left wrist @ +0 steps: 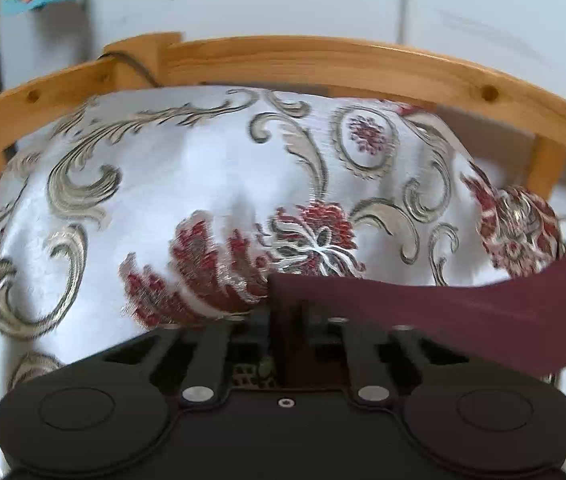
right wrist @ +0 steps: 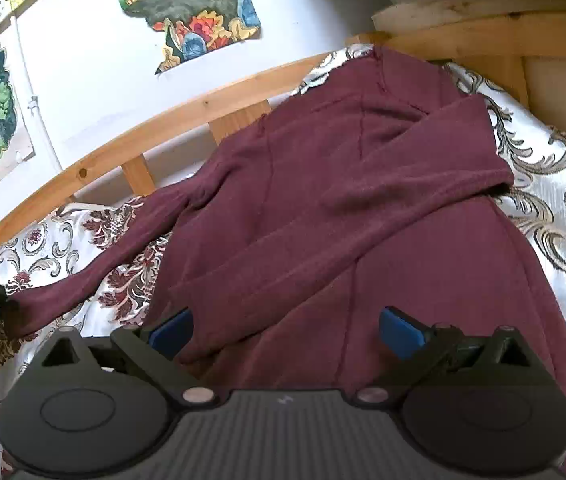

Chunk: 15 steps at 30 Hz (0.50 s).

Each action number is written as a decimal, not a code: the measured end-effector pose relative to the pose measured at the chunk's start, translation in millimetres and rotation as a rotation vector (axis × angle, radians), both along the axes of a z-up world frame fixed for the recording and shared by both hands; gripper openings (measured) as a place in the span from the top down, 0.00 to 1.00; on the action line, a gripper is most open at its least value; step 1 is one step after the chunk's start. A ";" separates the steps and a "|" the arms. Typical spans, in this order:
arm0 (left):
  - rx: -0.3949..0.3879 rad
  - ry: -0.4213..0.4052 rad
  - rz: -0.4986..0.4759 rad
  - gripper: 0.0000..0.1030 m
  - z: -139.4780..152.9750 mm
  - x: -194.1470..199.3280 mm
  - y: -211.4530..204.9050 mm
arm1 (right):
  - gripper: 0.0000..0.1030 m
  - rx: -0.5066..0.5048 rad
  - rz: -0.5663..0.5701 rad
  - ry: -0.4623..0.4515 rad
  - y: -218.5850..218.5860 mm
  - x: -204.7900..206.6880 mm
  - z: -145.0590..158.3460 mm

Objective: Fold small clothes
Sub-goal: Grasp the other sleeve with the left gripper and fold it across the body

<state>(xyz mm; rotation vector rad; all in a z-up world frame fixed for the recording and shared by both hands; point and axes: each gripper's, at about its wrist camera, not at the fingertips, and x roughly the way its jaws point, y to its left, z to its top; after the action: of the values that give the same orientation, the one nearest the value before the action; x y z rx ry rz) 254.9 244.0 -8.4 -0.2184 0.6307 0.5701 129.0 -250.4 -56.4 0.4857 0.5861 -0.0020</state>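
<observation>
A white bedspread (right wrist: pixel 555 208) with grey scrolls and red flowers covers a bed with a pine rail (right wrist: pixel 131 124), against a white wall with cartoon posters (right wrist: pixel 199 12); no writing is legible. The maroon top (right wrist: pixel 363 216) lies flat on it, its length running away toward the rail, one sleeve (left wrist: pixel 463 312) stretched left. The left gripper (left wrist: pixel 283 312) is clamped on that sleeve's cuff. The right gripper (right wrist: pixel 285 330) gapes wide over the hem, holding nothing.

A home bedroom: a pine bed frame (right wrist: pixel 187 112) carrying a floral brocade bedspread (left wrist: pixel 171 184), with cartoon posters (right wrist: pixel 191 12) on the white wall (right wrist: pixel 83 80).
</observation>
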 end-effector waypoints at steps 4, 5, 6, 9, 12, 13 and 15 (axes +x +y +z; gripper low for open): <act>-0.003 -0.047 0.018 0.96 15.3 -2.4 -10.9 | 0.01 0.003 -0.006 -0.002 -0.3 -2.7 -0.4; 0.016 -0.065 0.012 0.97 23.0 -3.6 -18.2 | 0.01 0.001 -0.007 -0.006 -0.6 -3.4 0.7; 0.038 -0.084 -0.002 0.97 31.4 -4.8 -26.3 | 0.01 -0.001 -0.008 -0.009 -0.8 -4.3 1.5; 0.132 -0.166 -0.086 0.97 62.0 -9.0 -59.2 | 0.01 -0.004 -0.013 -0.018 -2.7 -6.4 4.9; 0.207 -0.249 -0.208 0.97 92.9 -13.6 -102.0 | 0.01 -0.005 -0.020 -0.024 -4.6 -8.3 7.4; 0.220 -0.278 -0.253 0.97 102.5 -14.1 -117.9 | 0.01 -0.005 -0.021 -0.025 -5.4 -8.4 8.0; 0.234 -0.335 -0.359 0.97 118.9 -16.2 -151.0 | 0.01 -0.004 -0.025 -0.028 -7.6 -8.9 9.3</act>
<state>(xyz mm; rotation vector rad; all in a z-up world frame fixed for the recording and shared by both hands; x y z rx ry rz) 238.8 93.0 110.5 0.0226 0.2634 0.2475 120.1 -258.0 -47.1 0.4884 0.5527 -0.0202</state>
